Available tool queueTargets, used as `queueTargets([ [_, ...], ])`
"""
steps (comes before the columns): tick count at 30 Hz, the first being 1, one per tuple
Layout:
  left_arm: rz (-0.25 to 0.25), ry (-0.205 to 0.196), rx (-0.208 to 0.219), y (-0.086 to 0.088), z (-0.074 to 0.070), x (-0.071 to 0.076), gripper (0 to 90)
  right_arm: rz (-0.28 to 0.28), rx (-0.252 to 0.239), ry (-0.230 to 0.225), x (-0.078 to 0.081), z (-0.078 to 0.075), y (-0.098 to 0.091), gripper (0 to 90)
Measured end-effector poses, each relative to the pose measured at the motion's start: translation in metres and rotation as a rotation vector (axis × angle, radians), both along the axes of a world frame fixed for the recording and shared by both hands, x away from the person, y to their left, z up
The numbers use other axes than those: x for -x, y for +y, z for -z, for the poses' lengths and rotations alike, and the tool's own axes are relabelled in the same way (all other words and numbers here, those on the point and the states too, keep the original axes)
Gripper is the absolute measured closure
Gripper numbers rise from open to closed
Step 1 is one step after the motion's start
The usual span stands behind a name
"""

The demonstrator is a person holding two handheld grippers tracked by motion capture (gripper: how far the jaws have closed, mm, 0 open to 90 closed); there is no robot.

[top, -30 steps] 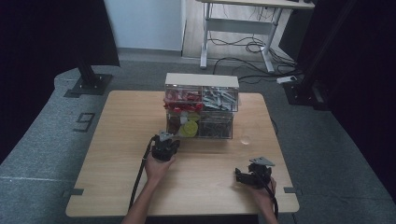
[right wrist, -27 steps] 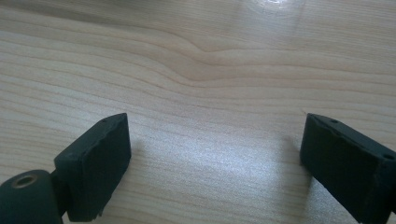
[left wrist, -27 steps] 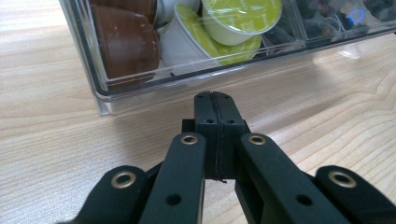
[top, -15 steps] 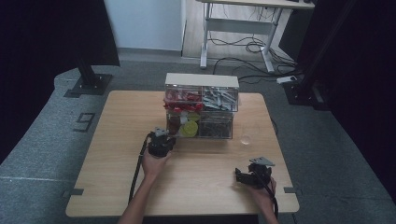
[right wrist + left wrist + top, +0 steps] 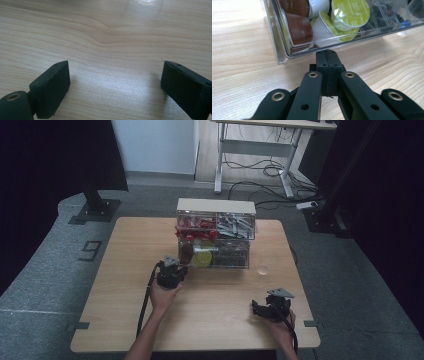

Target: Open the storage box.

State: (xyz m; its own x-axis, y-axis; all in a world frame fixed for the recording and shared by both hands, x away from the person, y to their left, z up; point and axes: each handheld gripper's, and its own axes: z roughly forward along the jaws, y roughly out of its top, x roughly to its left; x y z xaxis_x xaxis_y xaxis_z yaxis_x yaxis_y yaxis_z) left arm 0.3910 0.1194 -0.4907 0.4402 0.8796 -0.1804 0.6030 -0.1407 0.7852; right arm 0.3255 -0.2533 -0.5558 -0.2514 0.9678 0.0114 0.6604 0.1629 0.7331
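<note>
Left claw [image 5: 328,53], jaws together, noses against the clear drawer [image 5: 287,53].

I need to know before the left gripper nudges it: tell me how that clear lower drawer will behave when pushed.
The clear drawer looks like hard plastic, so probably stiff and slippery against the shut left gripper. It is packed with coffee pods, so likely light and easy to slide. The organizer might shift on the smooth table.

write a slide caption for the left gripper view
Left gripper, fingers shut, at the front wall of a clear drawer of brown and green coffee capsules.
</note>
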Motion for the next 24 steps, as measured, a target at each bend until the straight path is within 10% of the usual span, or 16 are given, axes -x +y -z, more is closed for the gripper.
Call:
queueTargets([
  [24, 0.014, -0.037, 0.004, -0.002, -0.026, 0.001, 90.0, 0.0, 0.0, 0.0, 0.0, 0.0, 0.0, 9.1],
])
